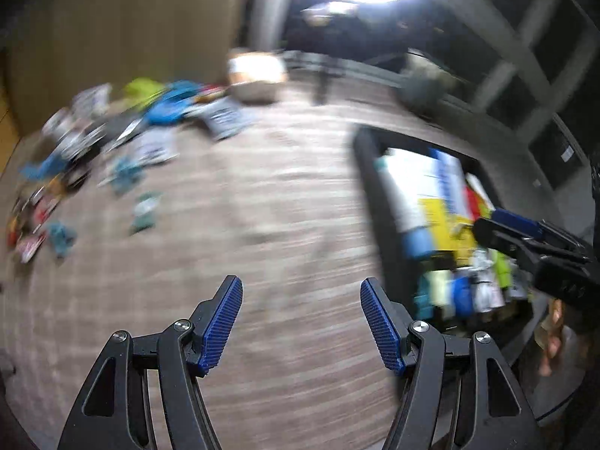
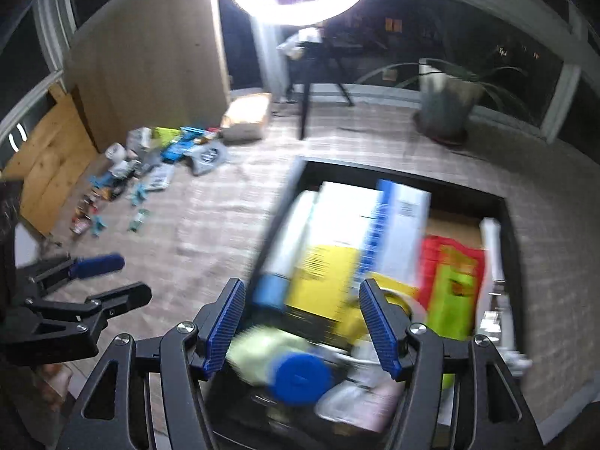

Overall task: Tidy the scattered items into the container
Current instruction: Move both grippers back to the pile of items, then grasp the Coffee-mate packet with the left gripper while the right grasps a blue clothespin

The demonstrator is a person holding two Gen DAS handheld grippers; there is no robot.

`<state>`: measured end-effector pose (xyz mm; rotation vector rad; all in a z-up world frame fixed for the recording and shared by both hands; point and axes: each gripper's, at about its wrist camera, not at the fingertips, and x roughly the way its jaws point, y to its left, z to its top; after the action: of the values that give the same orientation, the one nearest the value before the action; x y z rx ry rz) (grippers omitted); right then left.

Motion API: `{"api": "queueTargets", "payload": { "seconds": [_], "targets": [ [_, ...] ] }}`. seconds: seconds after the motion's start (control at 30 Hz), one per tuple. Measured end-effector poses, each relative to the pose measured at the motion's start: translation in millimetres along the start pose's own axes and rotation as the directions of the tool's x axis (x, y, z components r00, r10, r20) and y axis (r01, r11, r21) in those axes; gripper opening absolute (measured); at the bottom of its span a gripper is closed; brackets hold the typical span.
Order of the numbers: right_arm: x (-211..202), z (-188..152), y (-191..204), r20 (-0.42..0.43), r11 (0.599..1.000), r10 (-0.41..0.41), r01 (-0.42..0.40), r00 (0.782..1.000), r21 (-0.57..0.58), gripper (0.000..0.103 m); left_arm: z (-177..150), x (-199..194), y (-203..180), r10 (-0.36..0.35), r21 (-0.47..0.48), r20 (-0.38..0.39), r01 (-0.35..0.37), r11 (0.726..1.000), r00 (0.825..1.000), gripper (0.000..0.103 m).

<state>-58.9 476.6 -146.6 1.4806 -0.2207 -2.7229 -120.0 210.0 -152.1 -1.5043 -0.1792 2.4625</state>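
Scattered items lie in a messy heap on the floor, over by the wooden wall and well apart from the container. That container is a dark box with low walls, and it is already quite full — I can pick out about two big white boxes, one yellow box, one red and green pack, one white tube with a blue end and one blue round lid, with more small things mixed in. So I think a good part of the tidying is done, but plenty is left. The heap is too blurry to count; it looks like well over ten small packs and bits.

Both grippers are empty. The left gripper hangs over bare floor with its jaws apart. The right gripper is above the container with its jaws apart too — nothing sits between the pads.
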Motion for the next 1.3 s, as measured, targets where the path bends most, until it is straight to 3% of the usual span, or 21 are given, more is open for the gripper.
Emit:
{"api": "queueTargets", "payload": {
  "seconds": [0.1,0.27,0.43,0.6,0.97,1.3],
  "targets": [
    [22,6,24,-0.062,0.998,0.057,-0.056,0.996,0.021,0.06,-9,-10,62,0.06,-0.082,-0.007,-0.061,0.995,0.998,0.075],
    [55,15,89,-0.139,0.991,0.129,-0.134,0.982,-0.03,0.06,-22,-24,158,0.144,-0.211,-0.024,-0.146,0.967,0.989,0.076],
    [82,22,159,-0.177,0.974,0.18,-0.2,0.968,-0.105,0.06,-26,-32,243,0.167,-0.353,-0.035,-0.168,0.92,0.985,0.076],
    [109,34,219,-0.212,0.956,0.214,-0.249,0.954,-0.156,0.06,-22,-29,301,0.165,-0.429,-0.047,-0.169,0.887,0.985,0.076],
    [171,59,311,-0.275,0.924,0.222,-0.292,0.936,-0.248,0.06,5,2,357,0.106,-0.53,-0.068,-0.126,0.838,0.992,0.076],
    [222,65,353,-0.34,0.906,0.221,-0.321,0.914,-0.275,0.06,15,20,370,0.091,-0.534,-0.05,-0.103,0.839,0.995,0.073]
  ]
}}
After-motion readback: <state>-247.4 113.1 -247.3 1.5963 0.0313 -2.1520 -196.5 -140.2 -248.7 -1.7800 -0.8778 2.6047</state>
